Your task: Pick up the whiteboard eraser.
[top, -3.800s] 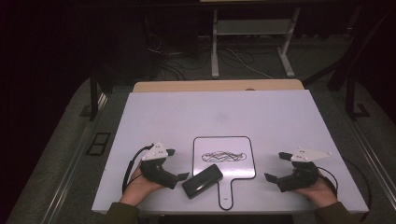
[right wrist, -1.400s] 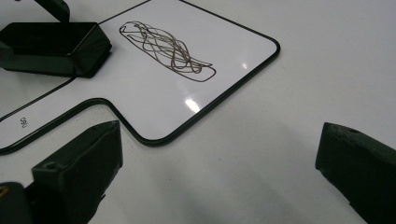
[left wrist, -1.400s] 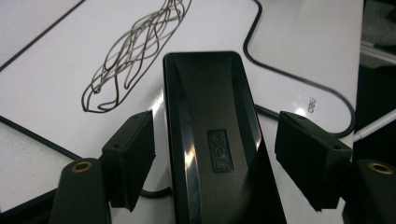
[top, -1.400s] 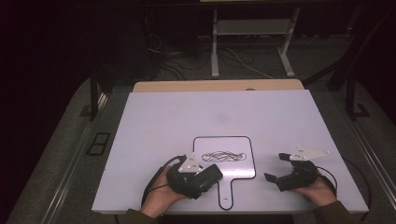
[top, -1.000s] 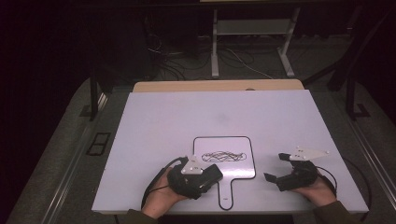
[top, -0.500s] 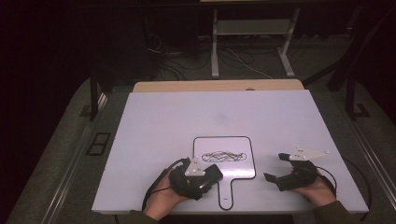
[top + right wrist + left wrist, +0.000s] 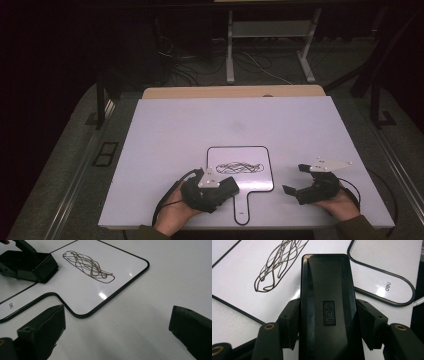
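On the table [image 7: 165, 130], left tongs [image 7: 325, 327] clamp the eraser [image 7: 328, 297].

The room around the table [image 7: 240, 120] is looking very dark, almost black at the top corners, while the white table top is glowing bright under light from above. The high view is looking a bit soft and grainy. Small bright spots are shining on the little whiteboard [image 7: 102, 295]. Soft grey shadows are falling on the table's near edge. The black jaws at the bottom are looking blurry.
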A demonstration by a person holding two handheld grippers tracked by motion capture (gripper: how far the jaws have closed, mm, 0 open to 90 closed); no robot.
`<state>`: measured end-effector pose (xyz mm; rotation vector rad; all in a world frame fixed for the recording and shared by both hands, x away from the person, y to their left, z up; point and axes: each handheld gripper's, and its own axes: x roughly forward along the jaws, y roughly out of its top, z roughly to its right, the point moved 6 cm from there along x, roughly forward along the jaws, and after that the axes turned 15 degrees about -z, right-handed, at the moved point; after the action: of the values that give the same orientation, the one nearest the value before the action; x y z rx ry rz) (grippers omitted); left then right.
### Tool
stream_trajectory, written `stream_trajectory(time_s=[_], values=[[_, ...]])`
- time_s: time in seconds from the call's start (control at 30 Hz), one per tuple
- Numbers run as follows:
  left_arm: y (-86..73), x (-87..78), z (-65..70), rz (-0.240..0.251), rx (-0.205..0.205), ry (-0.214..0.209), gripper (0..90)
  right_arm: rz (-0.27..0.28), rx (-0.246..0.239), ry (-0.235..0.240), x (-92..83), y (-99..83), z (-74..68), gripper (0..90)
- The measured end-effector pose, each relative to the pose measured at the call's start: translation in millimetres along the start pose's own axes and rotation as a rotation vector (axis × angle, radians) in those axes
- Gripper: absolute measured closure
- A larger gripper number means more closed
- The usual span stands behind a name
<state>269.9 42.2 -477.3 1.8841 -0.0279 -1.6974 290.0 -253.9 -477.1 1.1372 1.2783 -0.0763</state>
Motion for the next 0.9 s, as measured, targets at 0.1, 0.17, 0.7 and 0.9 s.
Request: stream_trajectory(time_s=[0.1, 0.17, 0.7, 0.9], values=[[0.0, -0.7, -1.5, 0.003, -0.014, -0.016, 38.8, 0.0, -0.001, 0.001, -0.1, 0.0, -0.1, 0.0], [0.4, -0.7, -1.5, 0.006, -0.017, -0.02, 38.9, 0.001, -0.002, 0.001, -0.2, 0.0, 0.2, 0.0], [1.6, -8.8, -5.2, 0.048, -0.019, -0.038, 39.1, 0.002, -0.003, 0.003, -0.4, 0.1, 0.3, 0.0], [1.9, -12.8, -7.6, 0.066, -0.029, -0.046, 39.1, 0.003, -0.002, 0.002, -0.6, 0.3, 0.0, 0.0]])
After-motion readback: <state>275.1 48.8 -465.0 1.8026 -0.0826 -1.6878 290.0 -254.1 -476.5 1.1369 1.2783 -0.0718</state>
